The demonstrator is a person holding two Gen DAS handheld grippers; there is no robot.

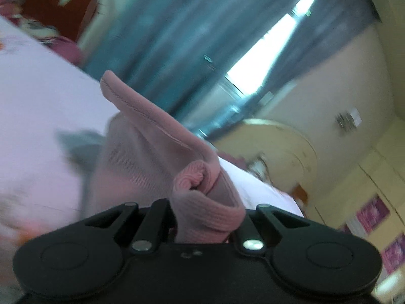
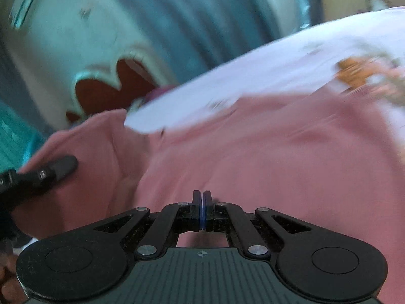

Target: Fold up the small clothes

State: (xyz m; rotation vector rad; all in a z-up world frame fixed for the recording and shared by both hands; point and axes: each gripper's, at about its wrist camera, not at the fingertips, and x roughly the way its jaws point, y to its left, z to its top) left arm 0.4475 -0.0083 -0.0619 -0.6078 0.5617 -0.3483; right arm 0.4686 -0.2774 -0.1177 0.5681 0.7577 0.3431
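While one pink garment hangs, two tools

A dusty pink garment with a ribbed pink cuff lies on a bed sheet of pale lilac-white, printed with small orange and pink motifs. Both grippers are black: the left gripper and the right gripper, whose jaws have thin blue edges. Teal-blue curtains hang behind. The headboard is dark red with a cream scalloped frame. The walls are cream.
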